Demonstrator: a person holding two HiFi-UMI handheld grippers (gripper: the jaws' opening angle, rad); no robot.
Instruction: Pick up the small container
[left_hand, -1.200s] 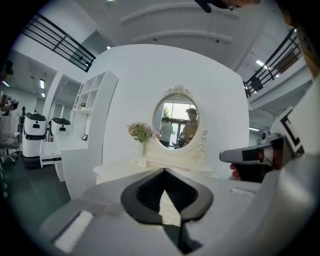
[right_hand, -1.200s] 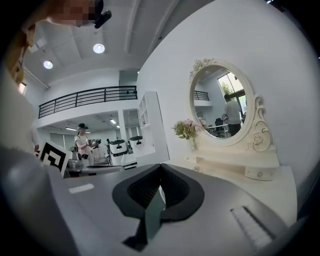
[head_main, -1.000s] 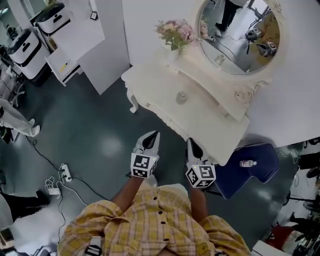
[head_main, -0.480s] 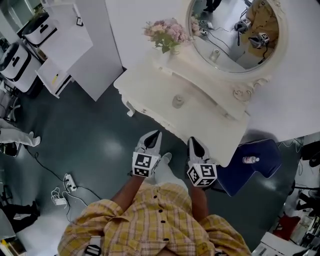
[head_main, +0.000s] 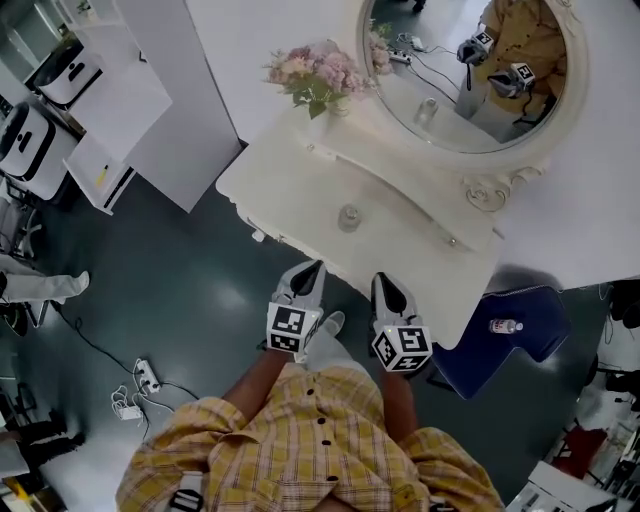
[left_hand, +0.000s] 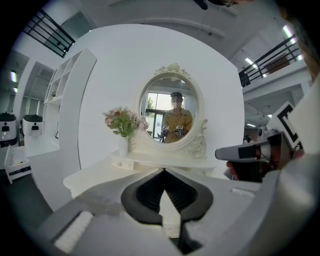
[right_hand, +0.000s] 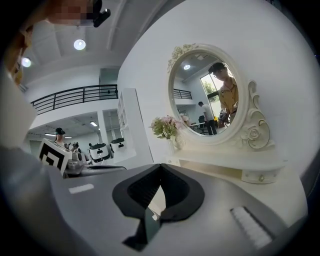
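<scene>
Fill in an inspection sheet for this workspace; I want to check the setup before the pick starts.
Surface: cream dressing table with an oval mirror behind it.
Job's things: small container stands upright mid-tabletop, untouched.
Clutter: flowers at the back left corner; nothing else seen on the top.
Grippers: left claw and right claw are both shut, empty, side by side, short of the table's front edge.
Cables: power strip with loose cords on the floor at left.
Surroundings: blue seat at right with a bottle on it; white furniture at far left.
</scene>
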